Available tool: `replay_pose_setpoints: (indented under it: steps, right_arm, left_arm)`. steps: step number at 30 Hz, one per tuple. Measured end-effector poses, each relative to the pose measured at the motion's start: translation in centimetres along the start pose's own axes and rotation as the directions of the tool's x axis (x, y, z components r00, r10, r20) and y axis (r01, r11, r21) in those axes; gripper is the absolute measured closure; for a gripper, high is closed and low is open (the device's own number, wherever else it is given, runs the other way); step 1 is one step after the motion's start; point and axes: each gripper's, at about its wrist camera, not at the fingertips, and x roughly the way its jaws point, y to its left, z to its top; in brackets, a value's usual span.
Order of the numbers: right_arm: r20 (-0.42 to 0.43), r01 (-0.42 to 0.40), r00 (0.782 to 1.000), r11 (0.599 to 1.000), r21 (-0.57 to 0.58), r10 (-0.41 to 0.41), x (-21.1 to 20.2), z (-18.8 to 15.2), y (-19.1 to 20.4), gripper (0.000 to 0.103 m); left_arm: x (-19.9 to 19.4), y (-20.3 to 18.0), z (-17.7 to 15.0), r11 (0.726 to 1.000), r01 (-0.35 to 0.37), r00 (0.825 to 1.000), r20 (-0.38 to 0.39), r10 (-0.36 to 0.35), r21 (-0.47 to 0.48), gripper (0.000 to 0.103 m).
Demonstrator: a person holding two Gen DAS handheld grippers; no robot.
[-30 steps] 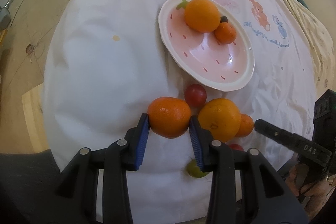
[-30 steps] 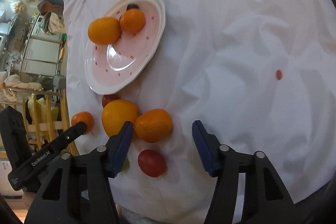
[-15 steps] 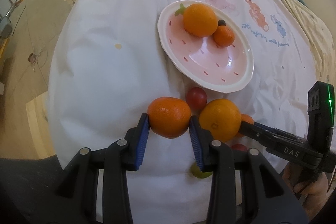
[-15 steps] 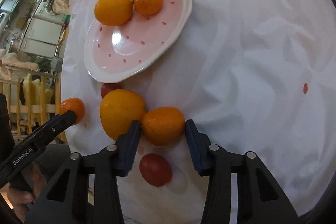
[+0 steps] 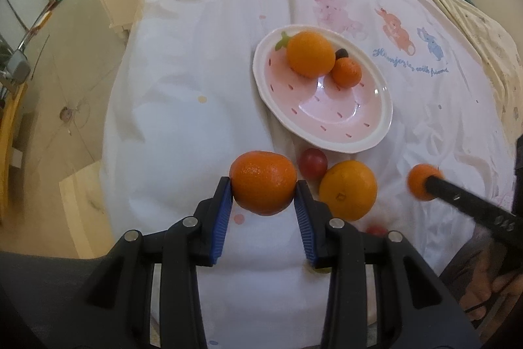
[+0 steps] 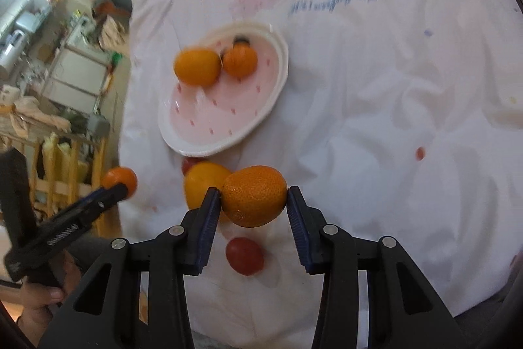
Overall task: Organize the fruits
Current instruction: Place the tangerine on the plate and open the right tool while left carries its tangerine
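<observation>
Partway, each gripper (image 5: 264, 192) (image 6: 251, 200) is clamping an orange (image 5: 263, 182) (image 6: 253, 200); plate (image 5: 376, 139) is holding two, others are waiting on the cloth (image 5: 183, 120)

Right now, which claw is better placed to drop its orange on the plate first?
Left, marginally. Left claw and right claw each clamp an orange; the plate's bare pink area looks closer ahead of the left.
</observation>
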Motion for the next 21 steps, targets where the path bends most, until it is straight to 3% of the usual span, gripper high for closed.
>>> replay_pose_setpoints:
  steps: [10,16,21]
  right_arm:
    - [0.185,-0.106,0.978,0.992,0.064,0.093,-4.4,2.8,-0.9,0.059]
    - [0.212,-0.127,0.970,0.991,0.034,0.117,-4.8,5.2,-0.5,0.059]
    - [0.187,-0.130,0.974,0.992,0.002,0.127,-3.6,7.7,0.2,0.059]
  left_arm:
    - [-1.5,-0.2,3.2,0.999,-0.024,0.999,0.035,0.023,0.026,0.069]
    - [-1.1,-0.8,5.7,0.997,-0.032,0.999,0.034,0.030,0.072,0.069]
    - [0.0,-1.5,7.6,0.995,-0.031,0.999,0.025,0.028,0.100,0.069]
